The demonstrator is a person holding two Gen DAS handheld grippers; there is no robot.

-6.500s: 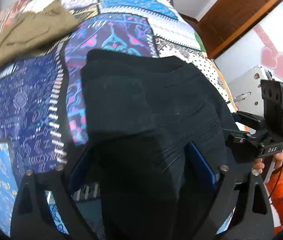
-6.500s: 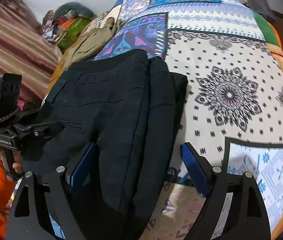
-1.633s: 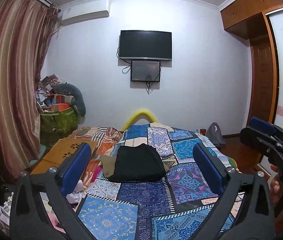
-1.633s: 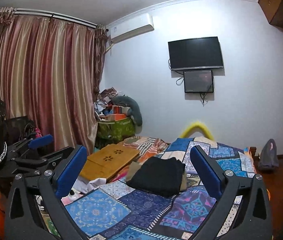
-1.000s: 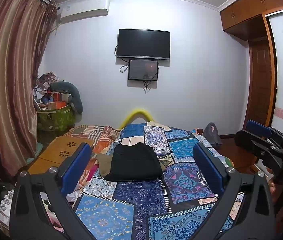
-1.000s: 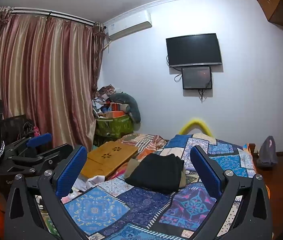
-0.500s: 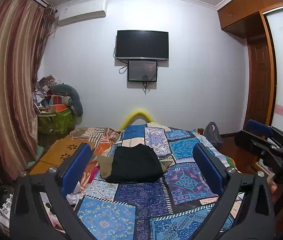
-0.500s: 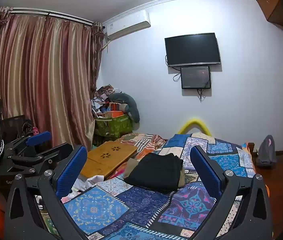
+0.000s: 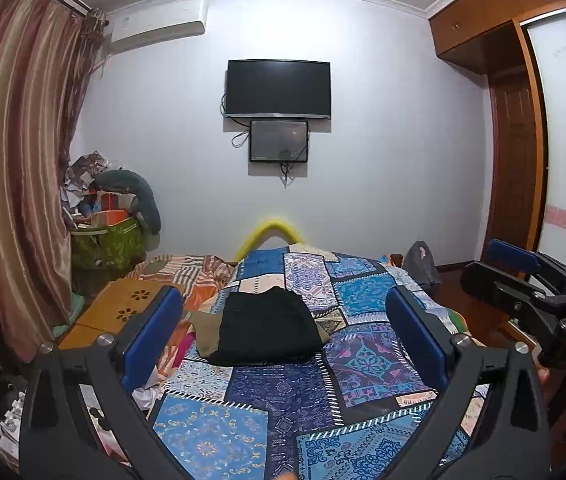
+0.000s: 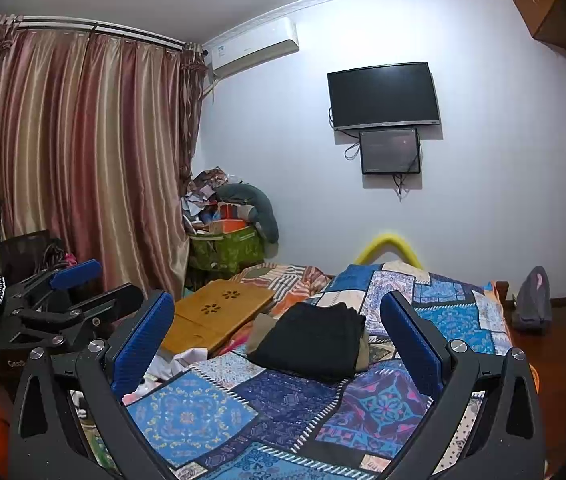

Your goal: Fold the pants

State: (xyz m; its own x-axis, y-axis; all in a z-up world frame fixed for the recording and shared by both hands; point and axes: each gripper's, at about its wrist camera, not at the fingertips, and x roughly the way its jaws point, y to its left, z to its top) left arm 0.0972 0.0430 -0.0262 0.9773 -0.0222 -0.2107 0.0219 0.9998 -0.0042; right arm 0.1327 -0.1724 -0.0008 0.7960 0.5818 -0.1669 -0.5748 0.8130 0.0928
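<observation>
Covering the bed: a patchwork quilt (image 9: 291, 392) in blue, purple and white panels, running up to the far edge by the wall.
Curtain: striped red-gold fabric (image 10: 83, 160) hangs along the left side of the room.
Television: a dark screen (image 9: 277, 89) is mounted on the far wall, with a smaller panel just below it.
Wooden tray: a light board (image 10: 219, 312) with flower cut-outs sits off the quilt's left edge.
Black pants (image 9: 269, 326): folded into a compact stack, lying near the quilt's left edge, on top of a tan garment (image 9: 206, 330) that shows at the stack's sides.
Left gripper (image 9: 283, 340): jaws spread wide, nothing between the blue pads, held well apart from the pants.
Right gripper (image 10: 277, 340): likewise spread wide and empty, raised clear of the quilt.
</observation>
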